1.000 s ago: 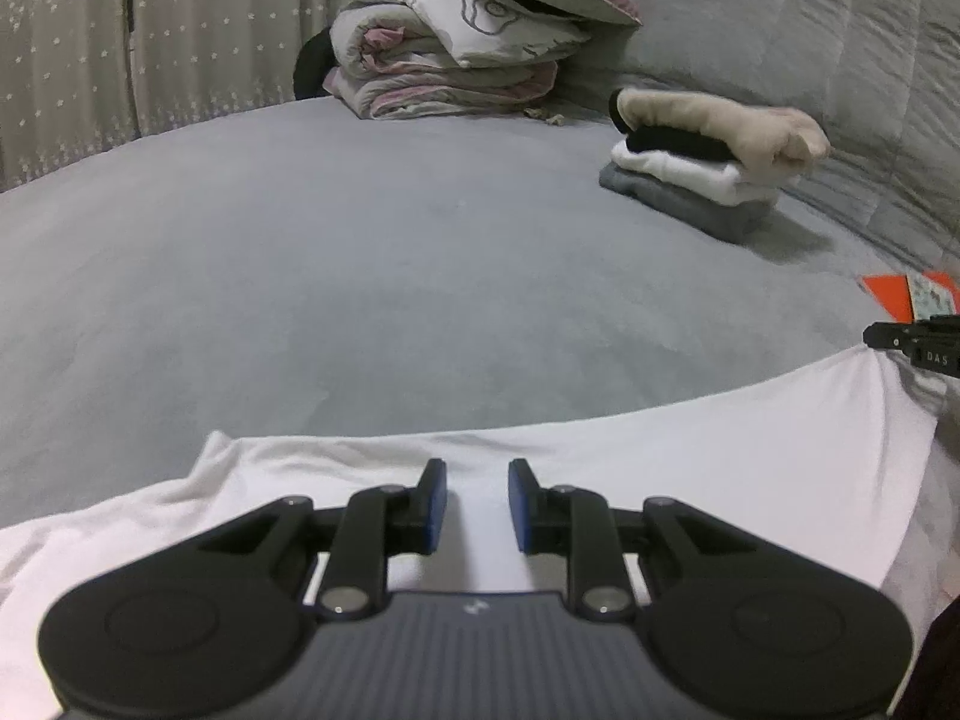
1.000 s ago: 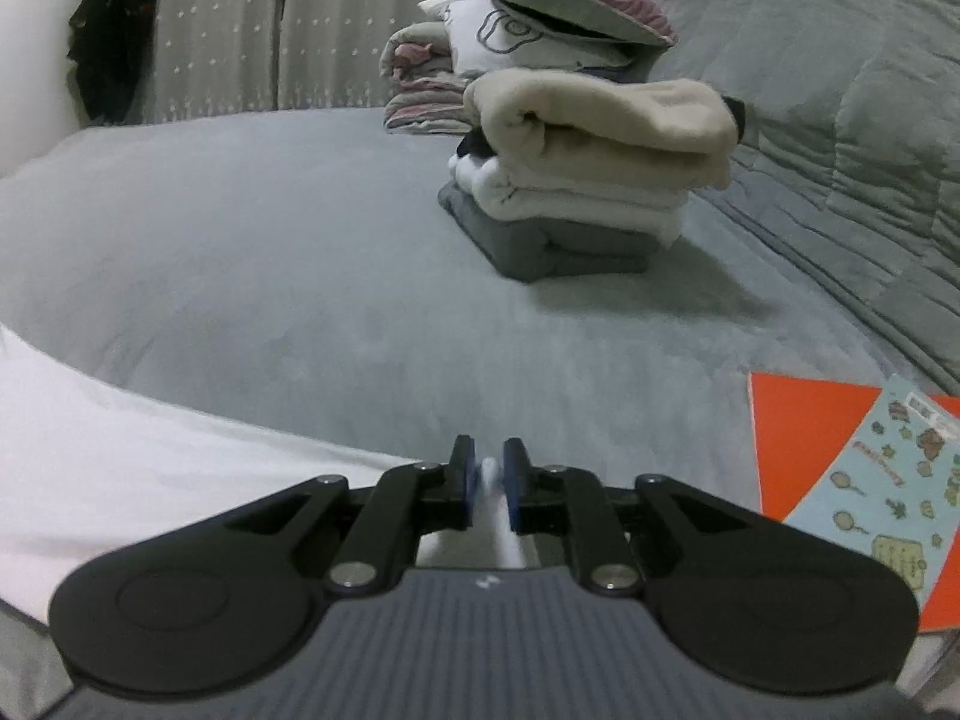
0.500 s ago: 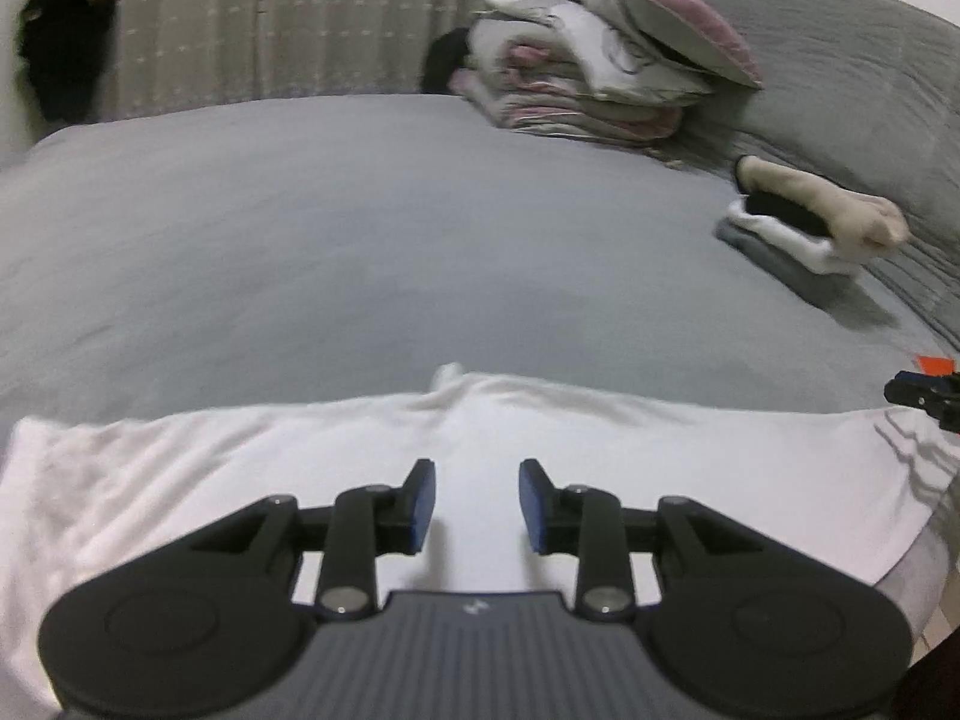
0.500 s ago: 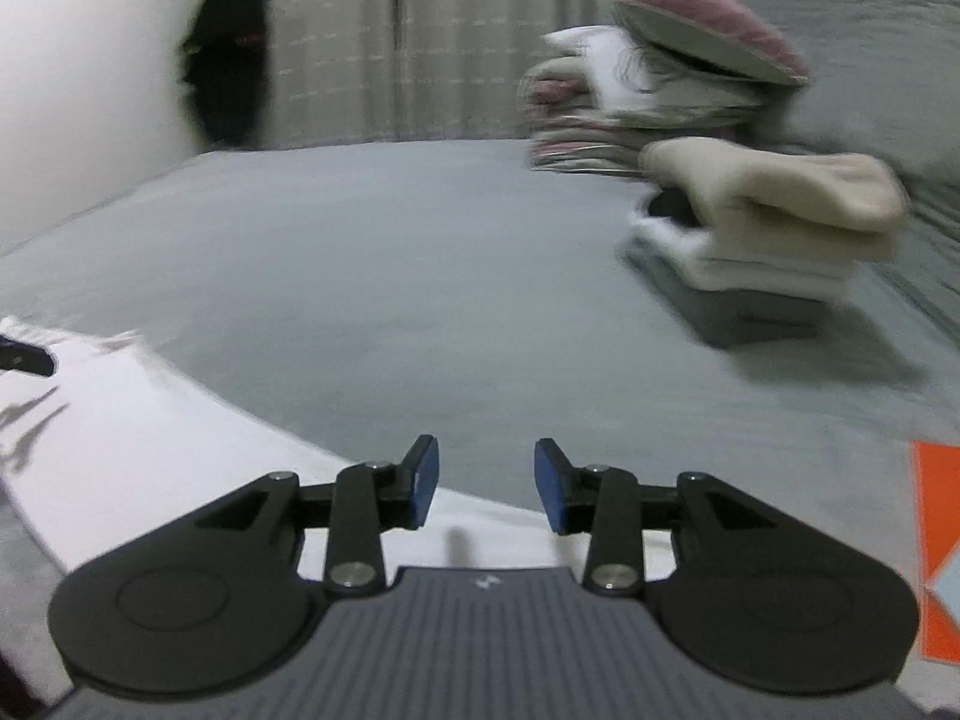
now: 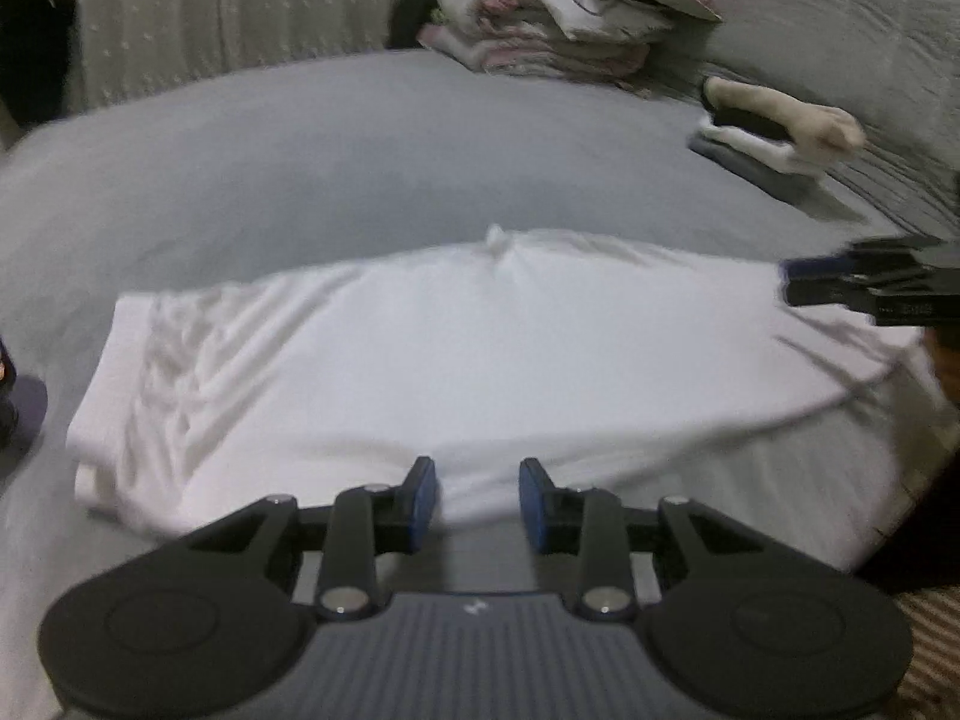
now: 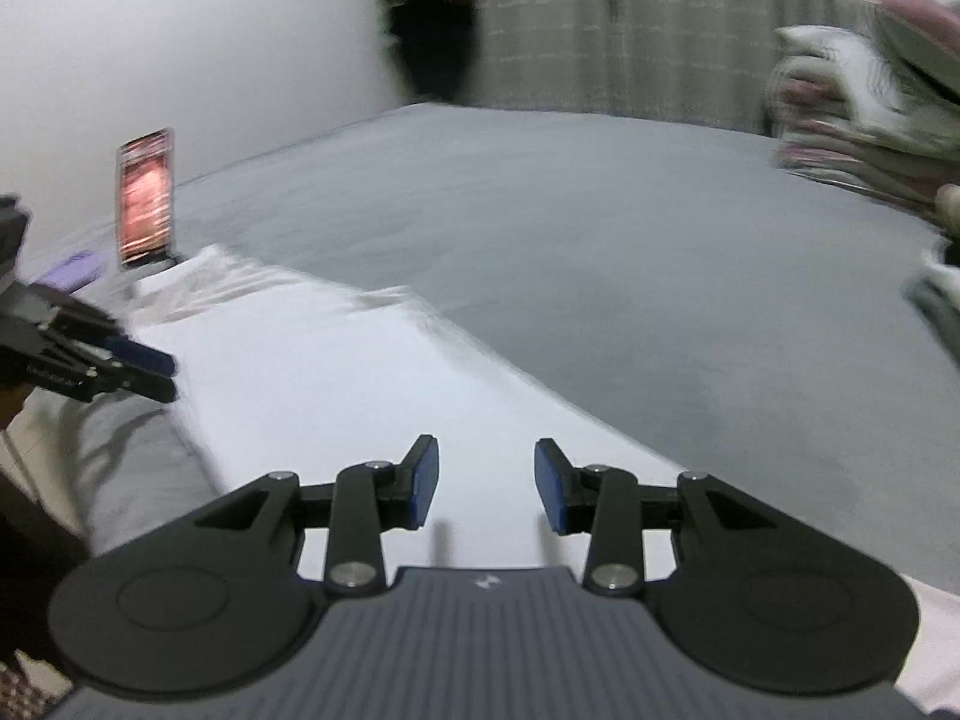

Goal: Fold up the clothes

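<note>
Left claw: jaws apart, nothing between the blue pads; sits at the near edge of the white garment, pointing across it. Also seen side-on at the left edge of the right wrist view, low over the garment's near edge.
Right claw: jaws wide apart, empty; held over the garment, pad shadows fall on the cloth below. In the left wrist view it shows at the right side, over the garment's right end.
White garment: lies spread on the bed as a broad band, running L to R in the left wrist view. Left end wrinkled w/ a folded-over edge; small pinched bump on the far edge near the middle; right end creased. Not gripped by either claw.
Bed: grey cover, carries all items.
Folded clothes stack: far right on the bed, beige piece on top, then black, white, grey at the bottom. Well apart from the garment.
Bedding pile: far side of the bed, white/pink folded quilts w/ a pillow on top; blurred.
Phone: upright beside the bed's left side, screen lit reddish; blurred, just beyond the garment's far end in the right wrist view.
Curtain: pale, dotted, behind the bed.
Image quality: both views motion-blurred, fine detail n/a.
</note>
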### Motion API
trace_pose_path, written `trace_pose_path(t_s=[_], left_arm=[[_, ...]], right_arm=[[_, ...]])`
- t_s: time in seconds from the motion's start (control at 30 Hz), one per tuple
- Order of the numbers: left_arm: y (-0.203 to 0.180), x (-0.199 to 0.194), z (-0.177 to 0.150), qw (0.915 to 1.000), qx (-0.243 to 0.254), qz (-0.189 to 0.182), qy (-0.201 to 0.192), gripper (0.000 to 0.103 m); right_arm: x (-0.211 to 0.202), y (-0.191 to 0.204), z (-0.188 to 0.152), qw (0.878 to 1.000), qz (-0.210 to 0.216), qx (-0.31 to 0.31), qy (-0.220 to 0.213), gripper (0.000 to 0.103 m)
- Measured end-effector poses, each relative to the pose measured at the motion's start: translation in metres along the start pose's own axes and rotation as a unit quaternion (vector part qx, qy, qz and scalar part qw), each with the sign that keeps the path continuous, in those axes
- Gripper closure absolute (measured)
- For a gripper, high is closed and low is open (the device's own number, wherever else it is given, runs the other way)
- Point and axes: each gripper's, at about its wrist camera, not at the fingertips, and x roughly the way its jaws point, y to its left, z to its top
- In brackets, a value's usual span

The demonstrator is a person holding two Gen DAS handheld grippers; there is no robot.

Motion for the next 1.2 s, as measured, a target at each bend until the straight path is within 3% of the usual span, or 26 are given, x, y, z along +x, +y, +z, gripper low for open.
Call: trace_pose_path(t_s=[0.3, 0.57, 0.7, 0.8, 1.07, 1.2], left_arm=[[0.044, -0.028, -0.018, 0.9946, -0.085, 0.051, -0.031, 0.071], [0.072, -0.032, -0.021, 0.9814, -0.164, 0.079, -0.061, 0.072], [0.086, -0.034, -0.023, 0.9719, -0.203, 0.092, -0.075, 0.083], [0.087, -0.032, -0.023, 0.9696, -0.206, 0.098, -0.088, 0.103], [0.085, -0.050, -0.022, 0.9625, -0.204, 0.114, -0.138, 0.103], [0.090, -0.044, -0.023, 0.9639, -0.206, 0.134, -0.101, 0.103]], right_arm=[[0.029, 0.066, 0.014, 0.994, 0.084, -0.075, 0.012, 0.064], [0.037, 0.094, 0.022, 0.985, 0.132, -0.107, 0.013, 0.065], [0.044, 0.104, 0.021, 0.982, 0.142, -0.125, 0.023, 0.071], [0.048, 0.106, 0.018, 0.981, 0.142, -0.129, 0.033, 0.071], [0.044, 0.095, 0.020, 0.983, 0.143, -0.110, 0.031, 0.071], [0.045, 0.092, 0.022, 0.984, 0.146, -0.100, 0.030, 0.071]])
